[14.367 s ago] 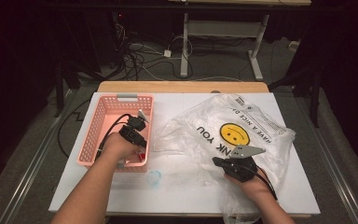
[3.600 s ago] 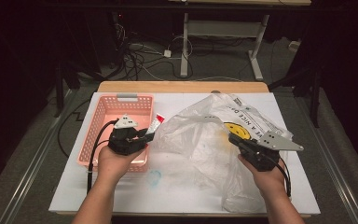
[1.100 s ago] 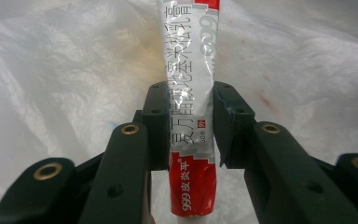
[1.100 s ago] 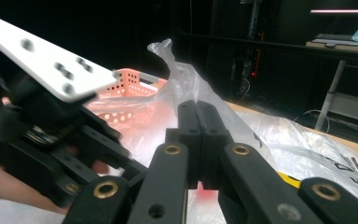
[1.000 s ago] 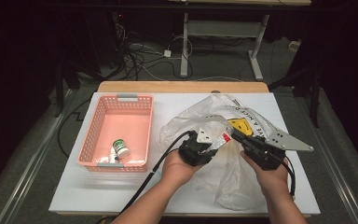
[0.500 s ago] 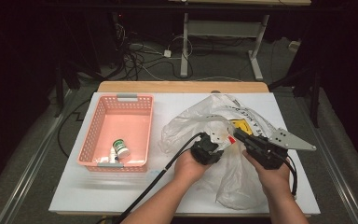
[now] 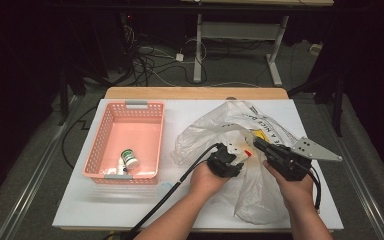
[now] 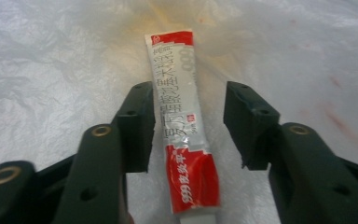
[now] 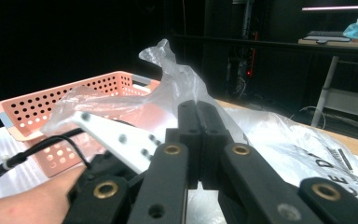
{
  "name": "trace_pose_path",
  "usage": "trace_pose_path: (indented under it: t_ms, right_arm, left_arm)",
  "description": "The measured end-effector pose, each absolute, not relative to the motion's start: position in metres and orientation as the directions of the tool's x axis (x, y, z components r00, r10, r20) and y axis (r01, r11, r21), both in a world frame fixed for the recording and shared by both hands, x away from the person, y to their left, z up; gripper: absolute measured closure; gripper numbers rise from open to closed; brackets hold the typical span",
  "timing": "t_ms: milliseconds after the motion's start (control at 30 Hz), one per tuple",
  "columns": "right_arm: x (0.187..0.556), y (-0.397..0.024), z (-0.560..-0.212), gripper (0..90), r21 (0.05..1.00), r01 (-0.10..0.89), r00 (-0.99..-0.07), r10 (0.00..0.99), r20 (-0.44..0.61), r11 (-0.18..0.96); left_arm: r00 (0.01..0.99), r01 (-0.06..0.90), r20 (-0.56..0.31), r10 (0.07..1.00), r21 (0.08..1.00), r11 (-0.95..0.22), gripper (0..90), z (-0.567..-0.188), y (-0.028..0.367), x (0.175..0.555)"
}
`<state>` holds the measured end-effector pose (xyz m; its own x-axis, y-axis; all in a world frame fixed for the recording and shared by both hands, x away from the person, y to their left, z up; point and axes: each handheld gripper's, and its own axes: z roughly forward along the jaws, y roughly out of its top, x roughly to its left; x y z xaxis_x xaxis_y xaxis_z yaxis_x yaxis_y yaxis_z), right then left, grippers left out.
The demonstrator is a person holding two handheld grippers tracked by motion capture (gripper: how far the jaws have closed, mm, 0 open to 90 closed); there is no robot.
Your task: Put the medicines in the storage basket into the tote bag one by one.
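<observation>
Plastic bag (image 7: pixel 260 190) holds red tube (image 8: pixel 184 121); pink basket (image 7: pixel 105 135) — small bottle (image 7: pixel 129 159).

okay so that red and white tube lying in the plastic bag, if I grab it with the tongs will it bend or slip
The tube looks flat and creased, so it probably flexes a little when squeezed rather than staying rigid. Its skin is glossy, so it could slide between the left tongs, which straddle it without pressing. Being flattened, it seems unlikely to roll, and it is probably light. The crinkly bag beneath may shift under it.
</observation>
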<state>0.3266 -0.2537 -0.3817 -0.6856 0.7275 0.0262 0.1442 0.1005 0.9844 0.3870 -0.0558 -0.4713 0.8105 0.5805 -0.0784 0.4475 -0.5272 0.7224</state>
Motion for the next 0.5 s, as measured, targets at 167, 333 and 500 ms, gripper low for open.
trace_pose_path:
  t_ms: [167,333,500]
  right_arm:
    - [0.326,-0.255,-0.381,90.0,0.985,0.143,-0.686,0.728,0.024,0.102]
    - [0.326,-0.253,-0.381,90.0,0.984,0.144,-0.689,0.724,0.024,0.105]
    - [0.326,-0.253,-0.382,90.0,0.984,0.148,-0.689,0.724,0.027,0.103]
  left_arm:
    - [0.827,0.422,-0.092,0.555,0.754,-0.504,44.7,-0.466,-0.042,0.374]
    - [0.848,0.405,-0.118,0.516,0.772,-0.489,39.5,-0.464,-0.033,0.36]
    - [0.849,0.409,-0.128,0.513,0.773,-0.485,22.4,-0.463,-0.022,0.35]
